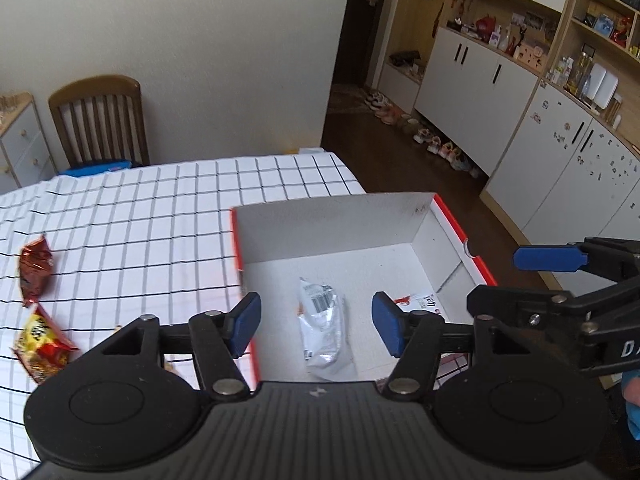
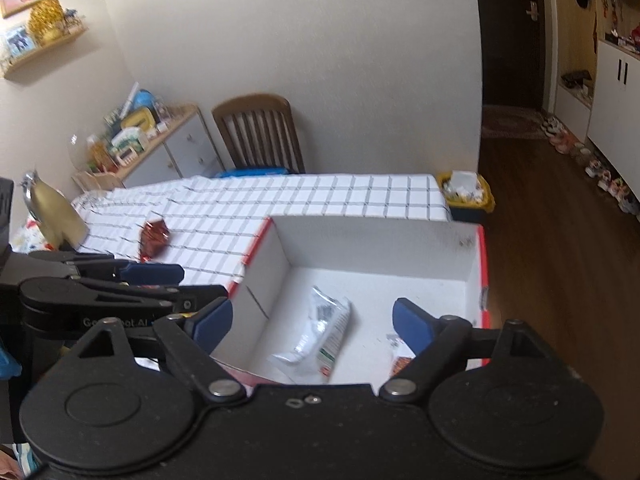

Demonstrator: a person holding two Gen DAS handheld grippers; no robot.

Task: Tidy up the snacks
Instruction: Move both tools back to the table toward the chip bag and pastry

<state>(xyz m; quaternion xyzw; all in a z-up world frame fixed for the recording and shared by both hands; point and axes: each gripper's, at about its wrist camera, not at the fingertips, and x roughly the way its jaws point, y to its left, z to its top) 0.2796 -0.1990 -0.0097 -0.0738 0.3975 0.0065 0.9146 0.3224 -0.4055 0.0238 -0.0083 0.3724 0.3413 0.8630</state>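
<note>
Step in hand: sorting looks partway done, since two packets lie in the white box and at least two wait on the checked tablecloth
Left gripper: released, jaws spread wide with nothing between them, hovering over the near edge of the box at lower centre of the left wrist view
Right gripper: also released and empty, poised over the same box; its blue pad shows at the right edge of the left wrist view
Silver packet: flat on the box floor, centre of frame between the left fingers, barcode side up
Silver packet axis: long axis runs from the near edge toward the far wall of the box, leaning slightly; in the right wrist view its upper end tips toward the upper right
Second boxed packet: white and red, mostly hidden behind the right pad, so its heading cannot be told
Dark red packet: left edge of frame on the cloth, long axis roughly up-down in the picture
Yellow-red packet: just below it, lower left, lying slantwise
Next move, as a judgement: swing a gripper left to the cloth, line the jaws across a packet's short side, close, then carry it to the box
</note>
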